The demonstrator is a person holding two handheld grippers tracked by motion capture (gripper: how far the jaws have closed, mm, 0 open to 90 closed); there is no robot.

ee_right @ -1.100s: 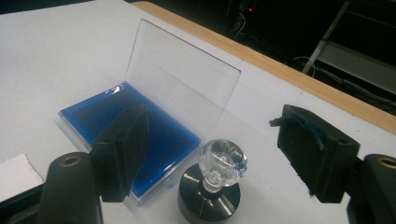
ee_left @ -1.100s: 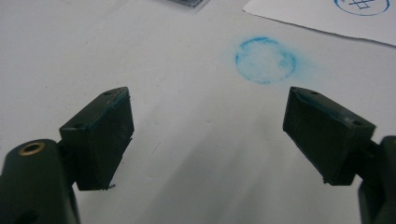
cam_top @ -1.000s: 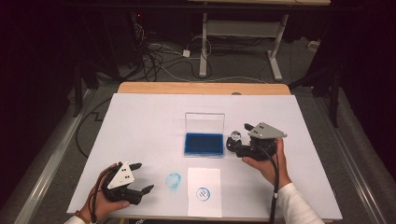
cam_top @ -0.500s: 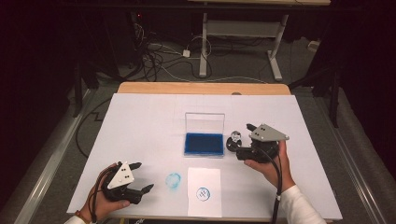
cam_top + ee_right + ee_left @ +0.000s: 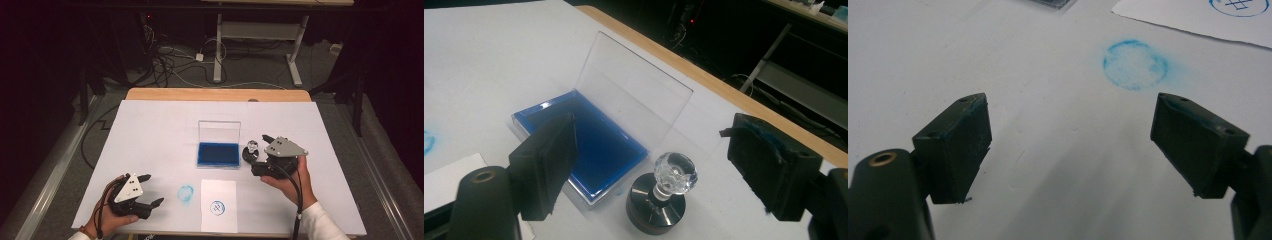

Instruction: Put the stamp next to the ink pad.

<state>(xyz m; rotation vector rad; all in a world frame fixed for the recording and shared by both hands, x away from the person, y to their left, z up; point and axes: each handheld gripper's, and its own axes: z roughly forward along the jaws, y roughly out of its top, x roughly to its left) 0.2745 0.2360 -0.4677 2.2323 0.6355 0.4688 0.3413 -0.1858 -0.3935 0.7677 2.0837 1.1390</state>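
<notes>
Nearest you, your left hand-held gripper (image 5: 150, 189) rests on the bench (image 5: 150, 130), jaws wide, a blue ink ring (image 5: 185, 193) at its 3 o'clock. Farther out, your right hand-held gripper (image 5: 651, 165) gapes wide around the crystal-knobbed stamp (image 5: 659, 200), standing untouched just beside the open ink pad (image 5: 589, 135).

The person is holding the left gripper (image 5: 147, 190) low at the near left, its jaws standing wide apart and pointing right, the left hand (image 5: 112, 215) wrapping its body from below. The right hand (image 5: 287, 177) is gripping the right gripper (image 5: 257, 152) at mid-right, jaws spread wide and aiming left and away, a white sleeve (image 5: 320, 225) covering the forearm
</notes>
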